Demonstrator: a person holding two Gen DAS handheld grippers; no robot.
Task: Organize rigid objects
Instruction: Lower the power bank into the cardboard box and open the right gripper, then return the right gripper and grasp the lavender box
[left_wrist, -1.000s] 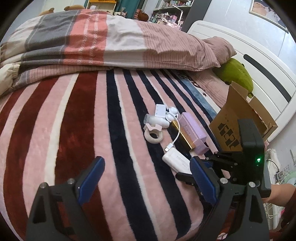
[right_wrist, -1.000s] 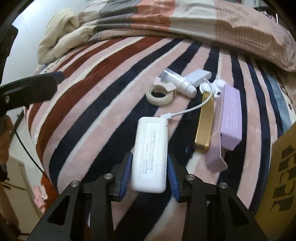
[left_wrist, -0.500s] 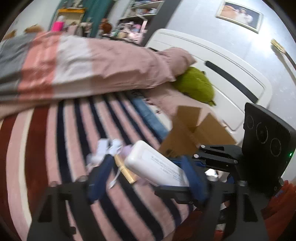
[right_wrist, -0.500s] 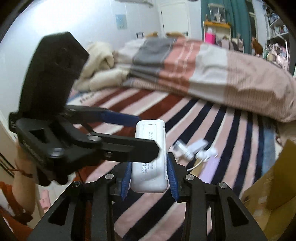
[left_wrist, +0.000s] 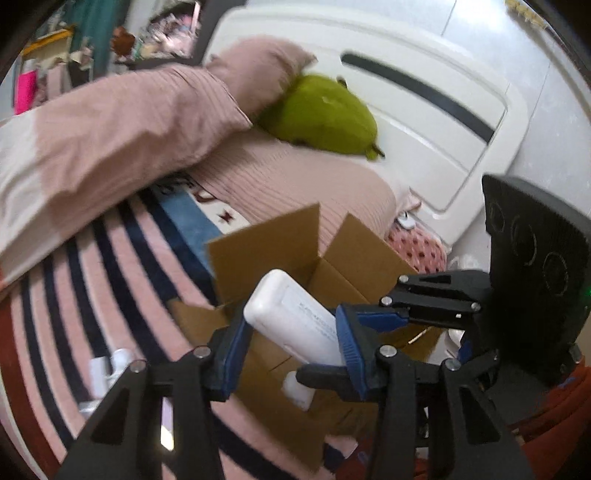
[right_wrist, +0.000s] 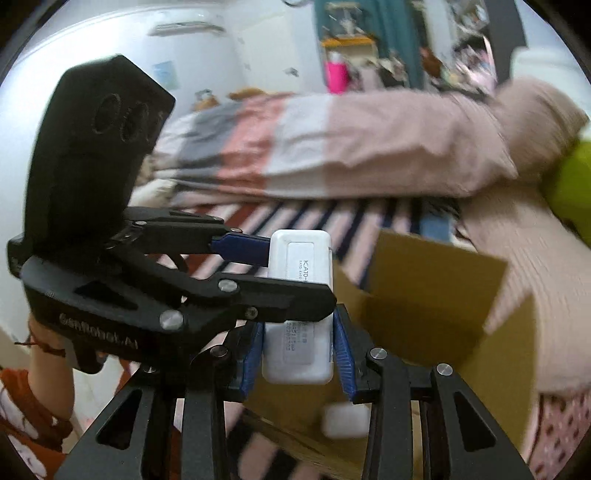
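right wrist view: the right gripper (right_wrist: 298, 354) pinches the white power bank (right_wrist: 301, 299) by its long sides, and the left gripper (left_wrist: 291, 343), jaws just closing, clamps its far end. it hangs over the open cardboard box (right_wrist: 436, 295) near the bed's headboard (left_wrist: 424, 122) edge, a green plush (left_wrist: 325, 114) beyond.

Open cardboard box (left_wrist: 354, 254) stood at 12 o'clock of both hand-held grippers, its upright flaps narrowing the mouth at 11 and 1 o'clock. Small white item (right_wrist: 345, 421) already lay inside. Quilt (left_wrist: 110, 125) and green plush (left_wrist: 321, 114) walled off room beyond; striped bed (left_wrist: 110, 258) at 9 o'clock lay open.
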